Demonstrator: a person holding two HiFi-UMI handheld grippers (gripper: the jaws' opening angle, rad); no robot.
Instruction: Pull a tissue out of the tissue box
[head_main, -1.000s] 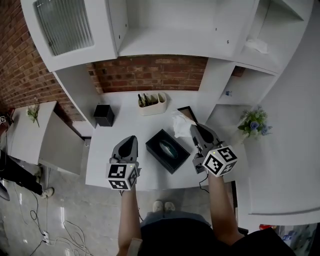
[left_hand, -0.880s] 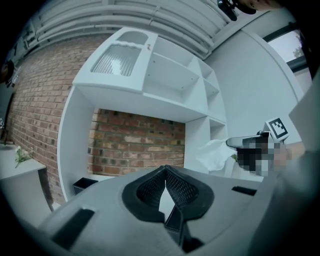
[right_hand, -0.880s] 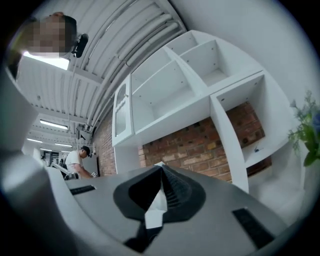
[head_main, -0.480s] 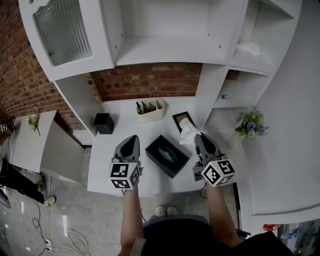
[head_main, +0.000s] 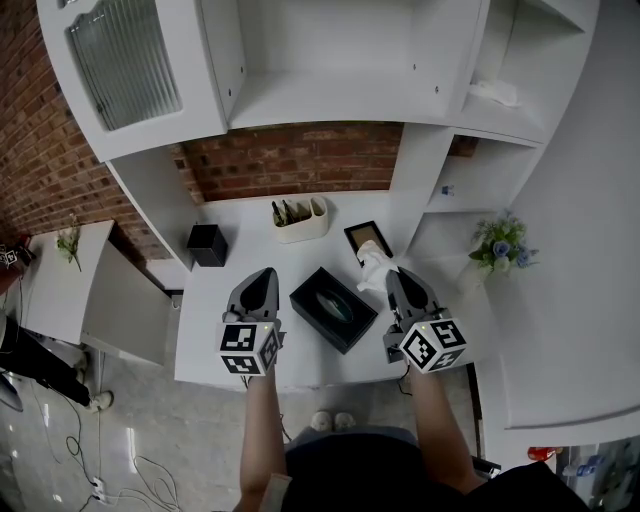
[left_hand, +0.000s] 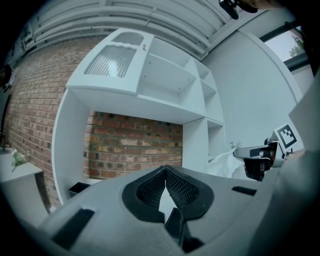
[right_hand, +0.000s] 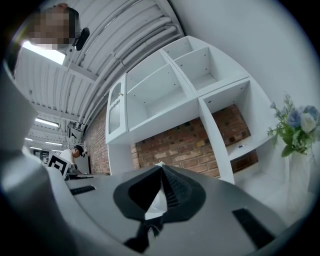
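The black tissue box (head_main: 333, 308) with its oval slot lies on the white table (head_main: 240, 225) between my two grippers. To its right, my right gripper (head_main: 391, 272) is shut on a crumpled white tissue (head_main: 372, 264), which hangs clear of the box above the table. In the right gripper view the tissue (right_hand: 158, 197) shows pinched between the closed jaws of the right gripper (right_hand: 160, 167). My left gripper (head_main: 264, 272) hovers left of the box, its jaws shut with nothing in them (left_hand: 165, 169). The left gripper view also catches the tissue (left_hand: 222, 162) at its right.
Along the brick wall stand a small black cube holder (head_main: 207, 245), a white organiser (head_main: 300, 218) with utensils and a dark picture frame (head_main: 367, 237). Blue flowers (head_main: 500, 245) sit on the right shelf. White cabinets hang overhead. A person (right_hand: 75, 152) is far left.
My right gripper has shifted a little and sunk slightly with the tissue still pinched in it. The left gripper has stayed where it was.
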